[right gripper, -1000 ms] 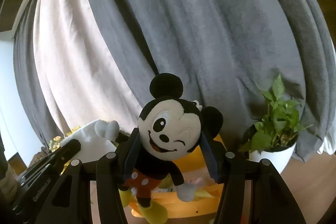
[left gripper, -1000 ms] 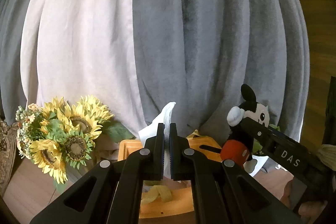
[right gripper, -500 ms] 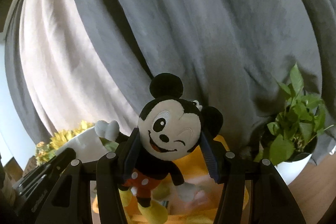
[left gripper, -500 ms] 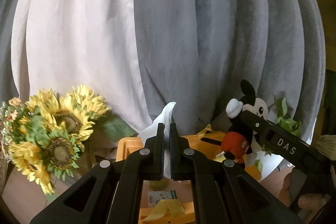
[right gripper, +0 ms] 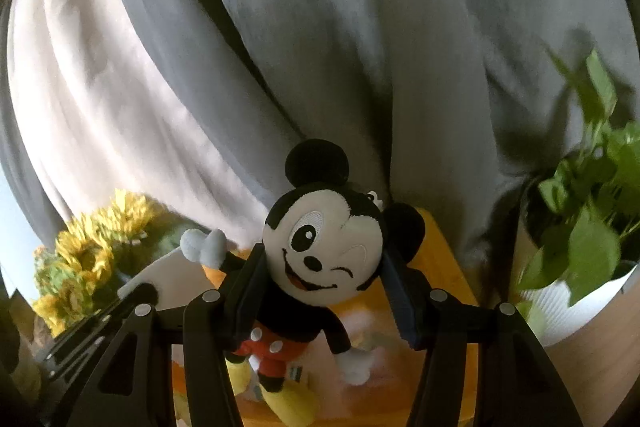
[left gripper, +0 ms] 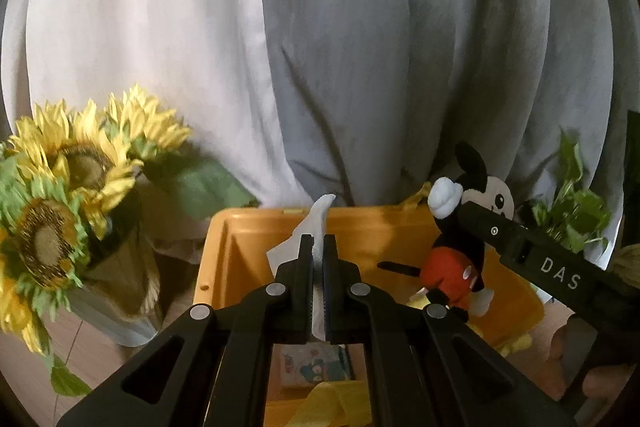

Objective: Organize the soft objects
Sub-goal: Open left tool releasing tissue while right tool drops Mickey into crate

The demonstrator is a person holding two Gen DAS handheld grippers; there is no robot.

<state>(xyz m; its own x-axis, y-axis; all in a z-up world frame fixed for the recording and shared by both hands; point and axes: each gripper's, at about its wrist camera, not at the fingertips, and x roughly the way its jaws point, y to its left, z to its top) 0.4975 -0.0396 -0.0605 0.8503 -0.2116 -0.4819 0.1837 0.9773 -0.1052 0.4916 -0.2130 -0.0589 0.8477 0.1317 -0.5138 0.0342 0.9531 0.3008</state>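
Both hands are over the orange bin [left gripper: 248, 259]: the left gripper [left gripper: 319, 287] has its jaws clamped on a white cloth [left gripper: 318, 223] standing upright toward twelve o'clock, the right gripper [right gripper: 324, 291] squeezes the mouse doll [right gripper: 320, 259] by its head, the bin's open hollow at six o'clock beneath each.

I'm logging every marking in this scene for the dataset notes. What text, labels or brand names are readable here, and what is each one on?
"DAS": white letters on the black body of the right gripper, seen from the left wrist view.
The printed picture card in the orange bin shows cartoon artwork; any words on it are too blurred to read.
Nothing else legible.
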